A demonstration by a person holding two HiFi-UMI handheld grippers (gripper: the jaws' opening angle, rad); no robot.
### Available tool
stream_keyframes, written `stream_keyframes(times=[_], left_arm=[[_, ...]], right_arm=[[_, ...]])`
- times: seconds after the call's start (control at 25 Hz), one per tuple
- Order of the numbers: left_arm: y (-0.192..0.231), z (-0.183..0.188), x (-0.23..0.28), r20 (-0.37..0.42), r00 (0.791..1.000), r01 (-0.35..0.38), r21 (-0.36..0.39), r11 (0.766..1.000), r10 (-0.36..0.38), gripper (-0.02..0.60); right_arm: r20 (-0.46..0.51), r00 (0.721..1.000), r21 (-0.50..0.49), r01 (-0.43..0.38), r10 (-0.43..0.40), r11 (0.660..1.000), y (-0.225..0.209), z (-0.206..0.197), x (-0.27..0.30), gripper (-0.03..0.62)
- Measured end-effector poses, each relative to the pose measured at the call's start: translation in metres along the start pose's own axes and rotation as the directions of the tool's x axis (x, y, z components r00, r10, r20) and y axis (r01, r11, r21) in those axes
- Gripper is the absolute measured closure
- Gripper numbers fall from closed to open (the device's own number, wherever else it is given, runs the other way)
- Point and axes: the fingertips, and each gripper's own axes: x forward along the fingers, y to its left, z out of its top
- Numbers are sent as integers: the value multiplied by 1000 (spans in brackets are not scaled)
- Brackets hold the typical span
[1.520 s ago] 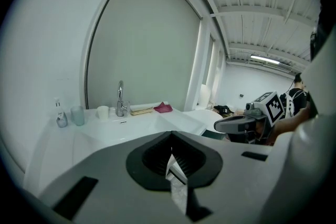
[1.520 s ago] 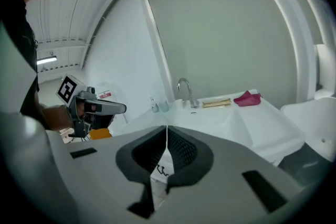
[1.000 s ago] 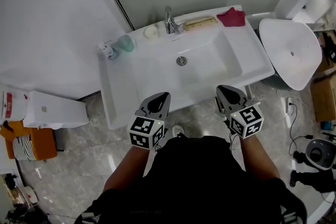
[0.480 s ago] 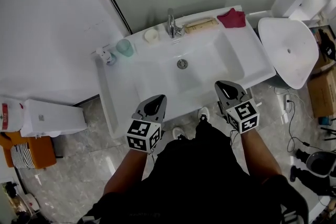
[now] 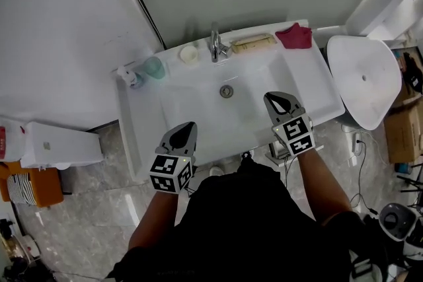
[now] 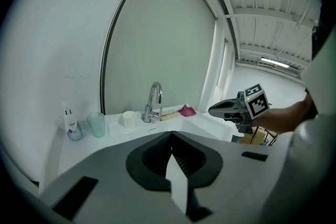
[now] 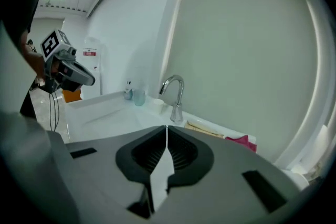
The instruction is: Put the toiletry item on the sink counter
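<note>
On the white sink counter (image 5: 142, 135), left of the tap (image 5: 215, 43), stand a small pump bottle (image 5: 129, 76), a teal cup (image 5: 154, 67) and a white cup (image 5: 189, 54). Right of the tap lie a wooden brush (image 5: 251, 43) and a red cloth (image 5: 294, 36). My left gripper (image 5: 185, 127) is shut and empty over the basin's front left. My right gripper (image 5: 276, 98) is also shut and empty, over the basin's right side. The left gripper view shows its closed jaws (image 6: 171, 136), the bottle (image 6: 71, 126) and the right gripper (image 6: 220, 109). The right gripper view shows its own jaws (image 7: 167, 131) closed.
A white toilet (image 5: 363, 76) stands right of the sink, with a cardboard box (image 5: 403, 129) beyond it. A white box (image 5: 59, 145) sits on the floor at the left. A wall and a glass panel close off the back. The person's dark clothing fills the lower head view.
The right gripper has rolled and moved further in over the basin. The left gripper has drifted left along the basin's front. Both stay shut.
</note>
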Motion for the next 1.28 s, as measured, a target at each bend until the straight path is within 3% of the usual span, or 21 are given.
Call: stream_keyframes(times=[0.32,0.56,0.96,1.12,1.28], left_arm=[[16,12,32,-16,997,-73,-31,997,72,576],[20,17,47,-31,994,-107,-80,991,105,577],[33,3,46,-98,974,-213,-103,971,204,577],[37,0,43,-113,966,-247,-117,962,235,577],[40,-3,42,-120,959,-272,-133,953,256,577]], right_arm=[[-57,998,-136,-7,0,991,-69,4,61,588],[-146,989,-296,-48,4,954,-107,-10,114,588],[-267,963,-500,-164,28,850,-145,-45,217,586],[-327,945,-552,-210,22,807,-157,-59,253,522],[-384,923,-612,-259,6,748,-163,-75,279,515]])
